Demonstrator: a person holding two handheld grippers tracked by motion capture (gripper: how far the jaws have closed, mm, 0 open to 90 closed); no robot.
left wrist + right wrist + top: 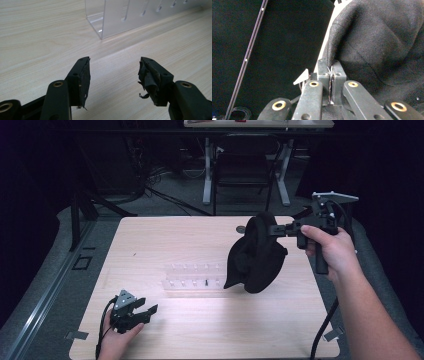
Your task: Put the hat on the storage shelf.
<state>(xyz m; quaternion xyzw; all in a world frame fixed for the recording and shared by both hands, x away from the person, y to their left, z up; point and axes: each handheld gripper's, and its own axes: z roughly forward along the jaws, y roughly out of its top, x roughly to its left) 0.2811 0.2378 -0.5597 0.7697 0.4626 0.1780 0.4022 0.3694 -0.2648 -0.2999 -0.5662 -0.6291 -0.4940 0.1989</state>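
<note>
Over the right half of the wooden table (pixel 165 240), the right gripper (pixel 281 230) holds a black cloth hat (pixel 255 257) in the air, and its jaws are pressed together on a fold of the hat's edge. From the right gripper view you can see it plainly: the two black jaws meet with only a sliver of fabric between them, and the dark woven cloth (pixel 384 40) bulges away up and to the right.

Look how it hangs! The hat sags below the pinch in a loose pouch, its lower part drooping toward the clear plastic rack (pixel 192 279) that sits mid-table. I'd call it soft and light: it folds under its own weight, and one hand carries it with no sign of strain. It won't break, and the coarse weave should grip well rather than slide. The catch is that it won't hold a shape, so a single pinch lets it swing and twist.

Down at the near left corner, the left gripper (pixel 146 312) rests low over the table, jaws spread wide with nothing between them. Its own view shows bare wood in the gap and the corner of the rack (pixel 117 20) just ahead.

Best hold, to my eye? A thick folded seam at the rim, with the free gripper taking the opposite edge to spread it.
</note>
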